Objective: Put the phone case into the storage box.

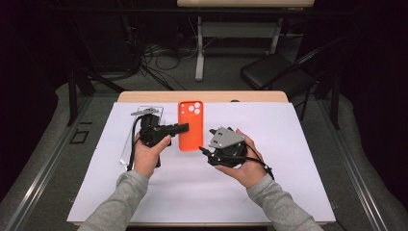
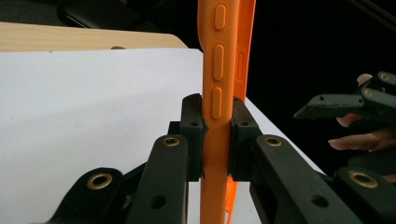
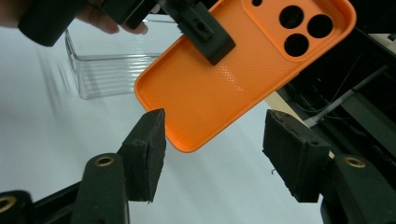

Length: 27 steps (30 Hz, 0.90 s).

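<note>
Left gripper pinches the long edge of the orange phone case; right gripper, just right of it, has jaws spread, nothing between them.

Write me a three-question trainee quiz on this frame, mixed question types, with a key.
1. True or false: the left gripper is clamped on the side edge of the orange phone case.
2. What stands between the right gripper jaws? A) the case's bottom corner, unpressed B) a clear box C) a cable
3. What lies on the white sheet on the far side of the left hand from the case?

Key
1. True.
2. A.
3. A clear plastic box.
</note>
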Motion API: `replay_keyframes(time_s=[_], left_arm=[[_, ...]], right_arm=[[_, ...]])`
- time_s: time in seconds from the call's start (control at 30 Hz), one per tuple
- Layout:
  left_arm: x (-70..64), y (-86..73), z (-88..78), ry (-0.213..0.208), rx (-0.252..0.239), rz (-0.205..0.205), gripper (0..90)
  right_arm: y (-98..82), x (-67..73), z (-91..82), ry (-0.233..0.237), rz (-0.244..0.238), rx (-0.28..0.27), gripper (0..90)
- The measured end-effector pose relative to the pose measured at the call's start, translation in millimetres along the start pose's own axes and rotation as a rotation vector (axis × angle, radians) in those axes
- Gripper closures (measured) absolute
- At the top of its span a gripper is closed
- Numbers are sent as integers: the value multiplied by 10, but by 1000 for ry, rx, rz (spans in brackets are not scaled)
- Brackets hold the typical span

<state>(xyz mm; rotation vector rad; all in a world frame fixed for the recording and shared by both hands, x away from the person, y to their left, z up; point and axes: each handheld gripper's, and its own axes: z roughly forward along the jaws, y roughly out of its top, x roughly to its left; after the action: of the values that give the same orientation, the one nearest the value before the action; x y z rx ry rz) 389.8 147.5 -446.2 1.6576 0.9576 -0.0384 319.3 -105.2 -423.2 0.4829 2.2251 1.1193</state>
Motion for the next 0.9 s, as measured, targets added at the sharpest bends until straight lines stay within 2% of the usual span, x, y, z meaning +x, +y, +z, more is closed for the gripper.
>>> replay_keyframes(time_s=[0.47,0.6,0.77,0.9], left_arm=[[-65,-127,-111,-13,-70,107,802],[-77,-164,-148,-19,-93,121,802],[-78,-200,-178,-44,-118,117,803],[-91,-216,-197,-53,-118,131,803]], right_arm=[[-35,-111,-63,9,103,-40,385],[-47,-142,-77,24,154,-77,385],[-75,-166,-65,31,208,-100,388],[-95,-175,-54,39,242,-116,399]])
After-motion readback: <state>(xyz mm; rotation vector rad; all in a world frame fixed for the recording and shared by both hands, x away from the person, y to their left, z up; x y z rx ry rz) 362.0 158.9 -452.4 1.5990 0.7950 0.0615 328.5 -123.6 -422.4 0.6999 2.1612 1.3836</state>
